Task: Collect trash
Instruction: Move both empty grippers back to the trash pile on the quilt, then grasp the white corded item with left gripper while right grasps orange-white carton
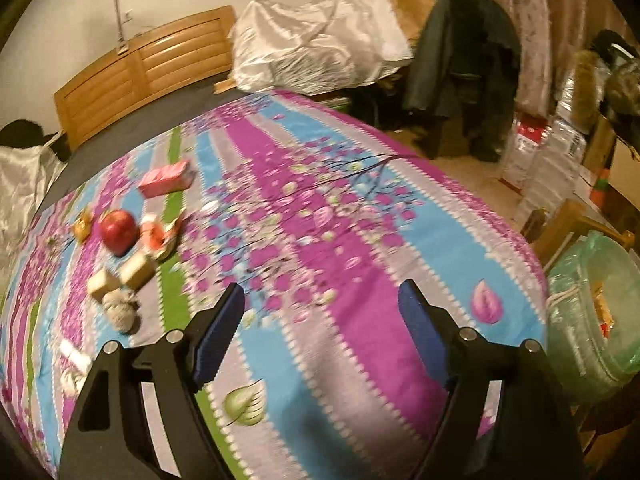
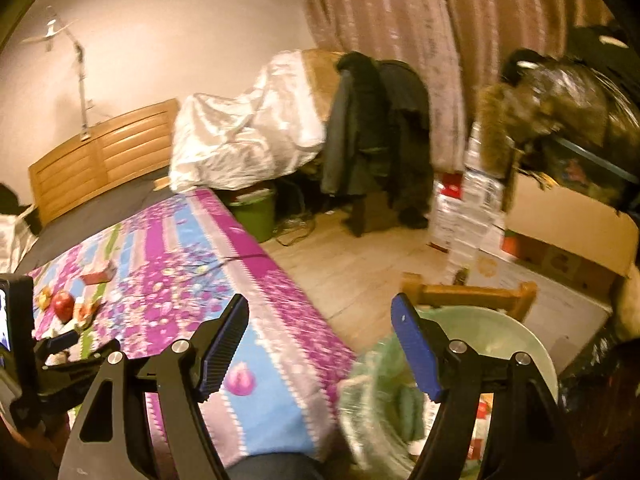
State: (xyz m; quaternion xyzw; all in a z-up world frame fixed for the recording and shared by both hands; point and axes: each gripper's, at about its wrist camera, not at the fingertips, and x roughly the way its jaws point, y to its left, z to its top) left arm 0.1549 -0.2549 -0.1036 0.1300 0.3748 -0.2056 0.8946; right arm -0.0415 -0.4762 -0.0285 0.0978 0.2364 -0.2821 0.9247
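Several bits of trash lie on the left of the flowered bedspread (image 1: 320,220): a pink packet (image 1: 166,178), a red apple (image 1: 118,230), a red-white wrapper (image 1: 160,234), two tan blocks (image 1: 122,274), a crumpled grey wad (image 1: 120,308) and a gold wrapper (image 1: 82,224). A bin lined with a green bag (image 1: 592,312) stands at the bed's right corner; it also shows in the right wrist view (image 2: 472,360). My left gripper (image 1: 322,300) is open and empty above the bed. My right gripper (image 2: 320,316) is open and empty over the bin's edge. The left gripper (image 2: 60,344) shows at the left of the right wrist view.
A wooden headboard (image 1: 144,68) is at the back. A white covered heap (image 1: 320,40), dark coats on a chair (image 1: 464,68), stacked boxes (image 1: 548,160) and a green bucket (image 2: 256,210) crowd the floor to the right. A wooden stool (image 2: 472,294) stands behind the bin.
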